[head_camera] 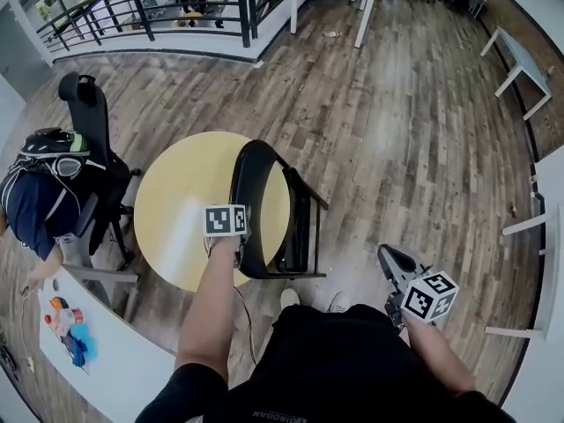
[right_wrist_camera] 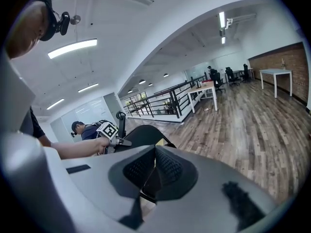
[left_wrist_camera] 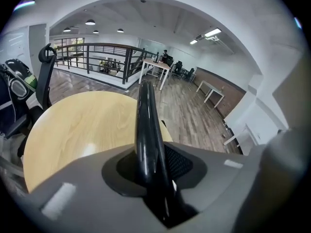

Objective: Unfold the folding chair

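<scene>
The black folding chair (head_camera: 264, 210) stands folded on the wood floor, against the round yellow table (head_camera: 176, 210). My left gripper (head_camera: 240, 241) is at the top edge of the chair's backrest. In the left gripper view that glossy black edge (left_wrist_camera: 146, 130) runs straight up between the jaws of the left gripper (left_wrist_camera: 154, 178), and they close on it. My right gripper (head_camera: 388, 258) hangs apart at the lower right, over the floor, shut with nothing in it. From the right gripper (right_wrist_camera: 154, 171), I see the chair (right_wrist_camera: 146, 134) and the left gripper (right_wrist_camera: 116, 139) ahead at the left.
A black office chair (head_camera: 84, 130) with a backpack on it stands left of the table, and a person (head_camera: 31, 210) bends beside it. A white table (head_camera: 106, 351) with small items is at the lower left. A black railing (head_camera: 150, 7) runs along the back. White desks line the right edge.
</scene>
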### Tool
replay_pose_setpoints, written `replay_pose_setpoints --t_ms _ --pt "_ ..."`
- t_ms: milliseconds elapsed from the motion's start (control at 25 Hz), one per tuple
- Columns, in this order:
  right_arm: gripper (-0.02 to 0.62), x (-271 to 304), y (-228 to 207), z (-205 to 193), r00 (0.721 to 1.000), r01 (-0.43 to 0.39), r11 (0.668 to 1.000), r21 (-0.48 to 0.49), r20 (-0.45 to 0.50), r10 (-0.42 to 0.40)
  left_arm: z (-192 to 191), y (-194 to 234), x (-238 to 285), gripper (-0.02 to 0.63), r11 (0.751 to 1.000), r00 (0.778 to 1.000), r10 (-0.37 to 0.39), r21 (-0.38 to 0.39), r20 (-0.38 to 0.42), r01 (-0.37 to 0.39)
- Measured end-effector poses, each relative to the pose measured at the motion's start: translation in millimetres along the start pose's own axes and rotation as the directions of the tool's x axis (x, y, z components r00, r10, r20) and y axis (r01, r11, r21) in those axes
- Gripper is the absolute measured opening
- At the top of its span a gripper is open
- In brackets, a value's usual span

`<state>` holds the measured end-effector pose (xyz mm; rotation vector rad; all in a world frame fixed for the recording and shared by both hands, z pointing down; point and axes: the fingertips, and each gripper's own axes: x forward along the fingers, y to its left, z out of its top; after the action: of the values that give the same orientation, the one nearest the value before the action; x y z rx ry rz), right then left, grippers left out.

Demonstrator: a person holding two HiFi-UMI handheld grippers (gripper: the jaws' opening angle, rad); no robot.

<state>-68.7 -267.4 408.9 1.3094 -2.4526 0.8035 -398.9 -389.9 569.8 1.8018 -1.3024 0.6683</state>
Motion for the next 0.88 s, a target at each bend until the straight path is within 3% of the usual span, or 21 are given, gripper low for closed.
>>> replay_pose_setpoints --t_ms 320,680,880 --pt "0.006 -3 0 -19 1.000 0.024 0.999 0.037 0.004 -0.025 -1 -2 1 0.101 1.000 1.000 -0.015 -0.019 0.001 0.015" --pt "0.006 -6 -5 -12 0.999 -0.038 0.999 0.035 0.019 0.037 -2 -5 -3 0.101 1.000 1.000 0.004 -0.008 -0.010 -0.004" --pt "0.006 -17 -34 -14 0.996 -0.084 0.996 0.038 0.006 0.083 6 -36 -3 0.100 1.000 0.999 0.031 0.007 -0.009 -0.031"
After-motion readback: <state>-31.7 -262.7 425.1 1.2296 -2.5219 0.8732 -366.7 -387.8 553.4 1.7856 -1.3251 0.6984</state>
